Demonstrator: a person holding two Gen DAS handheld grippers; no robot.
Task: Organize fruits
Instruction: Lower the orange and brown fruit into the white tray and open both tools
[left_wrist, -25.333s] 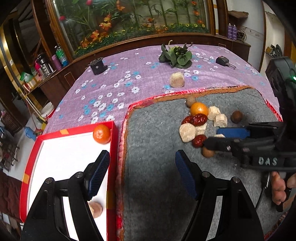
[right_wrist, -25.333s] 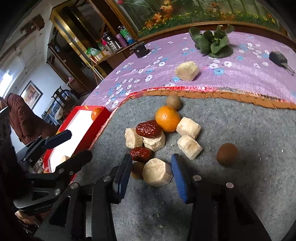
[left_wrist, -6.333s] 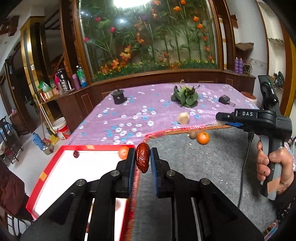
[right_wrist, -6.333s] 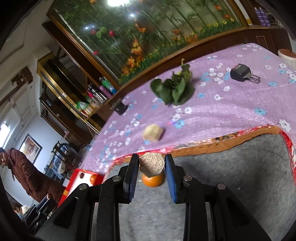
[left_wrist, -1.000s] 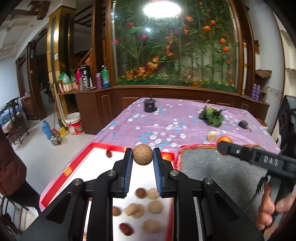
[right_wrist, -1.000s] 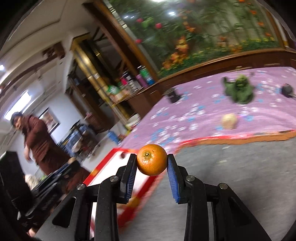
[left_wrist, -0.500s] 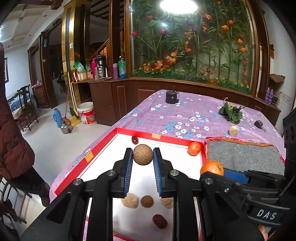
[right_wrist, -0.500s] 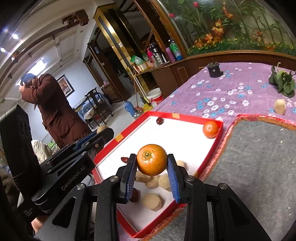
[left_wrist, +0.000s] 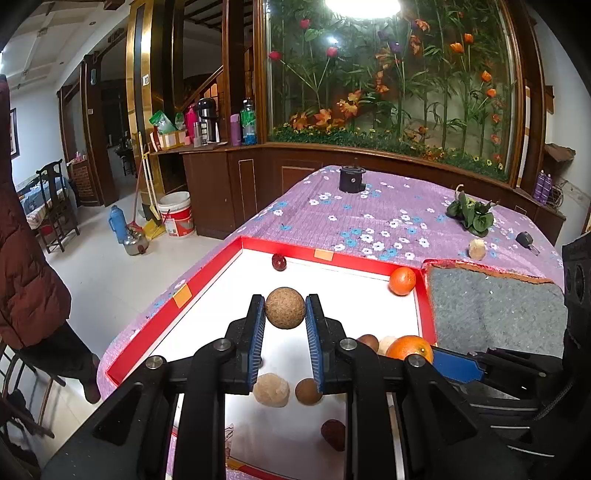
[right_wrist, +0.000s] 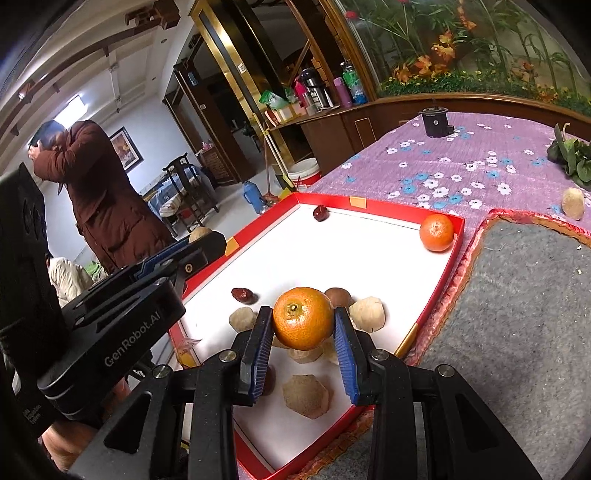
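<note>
My left gripper (left_wrist: 285, 314) is shut on a round brown fruit (left_wrist: 284, 307), held above the red-rimmed white tray (left_wrist: 207, 284). My right gripper (right_wrist: 303, 321) is shut on an orange (right_wrist: 303, 318), held above the tray's near right part (right_wrist: 439, 291); that orange also shows in the left wrist view (left_wrist: 409, 348). In the tray lie another orange (right_wrist: 436, 232) at the far right corner, a red date (right_wrist: 320, 213) at the far edge, a second date (right_wrist: 242, 295), and several pale and brown pieces (right_wrist: 368, 314) near the front.
A grey mat (right_wrist: 517, 317) lies right of the tray on the purple flowered tablecloth (right_wrist: 461, 162). One pale piece (right_wrist: 572, 202), a green plant (left_wrist: 471, 214), a black cylinder (left_wrist: 351, 179) and a key fob (left_wrist: 526, 239) sit on the cloth. A person in a brown coat (right_wrist: 99, 199) stands left.
Both grippers have moved left and closer over the tray, each still holding its fruit. The tray's contents look unchanged.
</note>
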